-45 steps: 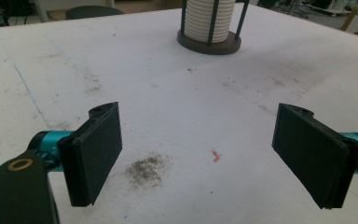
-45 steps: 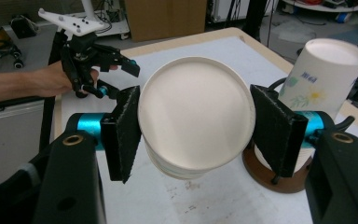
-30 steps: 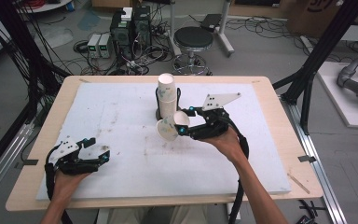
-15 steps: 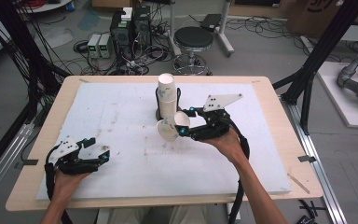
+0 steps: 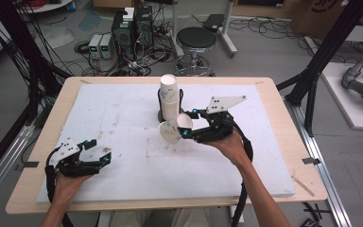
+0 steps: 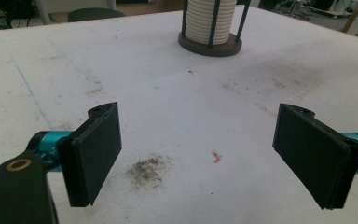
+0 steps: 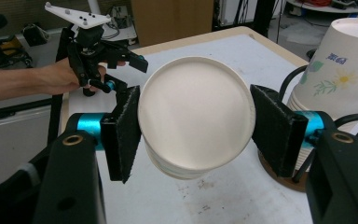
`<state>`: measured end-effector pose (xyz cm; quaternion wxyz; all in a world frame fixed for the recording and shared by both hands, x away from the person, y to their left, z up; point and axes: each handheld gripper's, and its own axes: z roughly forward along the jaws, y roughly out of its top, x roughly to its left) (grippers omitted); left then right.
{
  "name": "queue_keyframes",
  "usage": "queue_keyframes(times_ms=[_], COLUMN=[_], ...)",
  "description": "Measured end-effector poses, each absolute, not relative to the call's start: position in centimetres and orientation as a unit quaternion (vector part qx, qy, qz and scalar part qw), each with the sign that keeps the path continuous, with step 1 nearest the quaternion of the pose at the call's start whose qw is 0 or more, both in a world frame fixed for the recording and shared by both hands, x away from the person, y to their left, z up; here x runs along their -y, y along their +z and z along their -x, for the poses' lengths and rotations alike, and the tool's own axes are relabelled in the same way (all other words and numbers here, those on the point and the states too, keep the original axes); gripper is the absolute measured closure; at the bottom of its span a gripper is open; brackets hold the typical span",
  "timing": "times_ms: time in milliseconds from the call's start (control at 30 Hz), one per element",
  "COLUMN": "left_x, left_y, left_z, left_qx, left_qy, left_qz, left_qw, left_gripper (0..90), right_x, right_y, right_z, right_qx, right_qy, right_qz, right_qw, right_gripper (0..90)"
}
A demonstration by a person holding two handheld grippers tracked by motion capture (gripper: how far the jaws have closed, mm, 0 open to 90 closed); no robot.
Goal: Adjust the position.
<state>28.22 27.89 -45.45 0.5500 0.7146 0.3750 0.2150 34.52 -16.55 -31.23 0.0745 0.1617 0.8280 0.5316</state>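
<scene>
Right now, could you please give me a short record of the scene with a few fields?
held item: paper cup, on its side, bottom toward the gripper camera
right gripper: shut on the paper cup, pads on its two sides
left gripper: open, nothing between the jaws, low over the white board
cup stack: upright in a dark wire holder, beside the held cup
board condition: smudges and a small red mark

Markings on the stacked cups

The top cup of the stack (image 7: 342,70) carries a small blue mark above a printed flower and leaves; it may be lettering, but it is too blurred to read. No other text can be read.
</scene>
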Motion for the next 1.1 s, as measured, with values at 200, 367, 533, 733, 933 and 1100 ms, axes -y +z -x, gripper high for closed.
queue_keyframes(times_ms=[200,367,533,733,933,1100], left_x=[-28.2,-28.2,-27.8,-26.9,-25.7,-24.3], left_y=[-45.4,-44.9,-43.7,-42.0,-40.4,-39.3], left_z=[-28.4,-28.5,-28.8,-29.4,-30.0,-30.6], left_qx=[-0.385,-0.369,-0.338,-0.301,-0.279,-0.255], left_qy=[0.203,0.193,0.17,0.147,0.132,0.113], left_qz=[-0.706,-0.701,-0.709,-0.713,-0.725,-0.738], left_qw=[0.558,0.579,0.595,0.616,0.616,0.615], left_gripper=[8.6,7.9,7.9,7.2,7.3,7.8], right_x=[16.6,16.9,17.0,16.9,16.8,16.7], right_y=[-31.3,-31.3,-31.4,-31.5,-31.4,-31.6], right_z=[-34.6,-34.7,-34.7,-34.6,-34.5,-34.3], right_qx=[-0.828,-0.825,-0.823,-0.824,-0.822,-0.819], right_qy=[0.533,0.537,0.541,0.541,0.545,0.55], right_qz=[-0.162,-0.162,-0.16,-0.156,-0.153,-0.152], right_qw=[0.072,0.071,0.065,0.063,0.059,0.056], right_gripper=[38.0,38.0,38.0,38.0,38.1,38.0])
